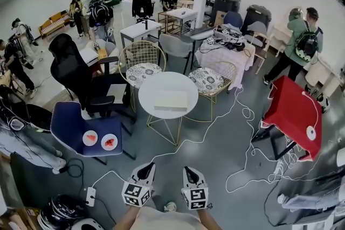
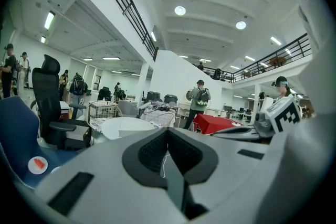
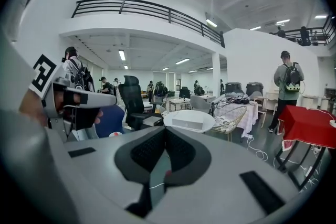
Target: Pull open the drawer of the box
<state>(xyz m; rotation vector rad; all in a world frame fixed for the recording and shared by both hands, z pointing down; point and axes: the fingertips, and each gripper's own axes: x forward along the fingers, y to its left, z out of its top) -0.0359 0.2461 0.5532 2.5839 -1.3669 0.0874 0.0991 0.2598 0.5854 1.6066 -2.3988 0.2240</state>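
Both closed: left gripper (image 1: 146,168), right gripper (image 1: 189,171); box (image 1: 171,100) afar

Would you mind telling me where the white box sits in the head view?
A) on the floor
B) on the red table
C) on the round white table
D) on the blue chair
C: the white box lies flat on top of the round white table, with two wire chairs just behind that table.
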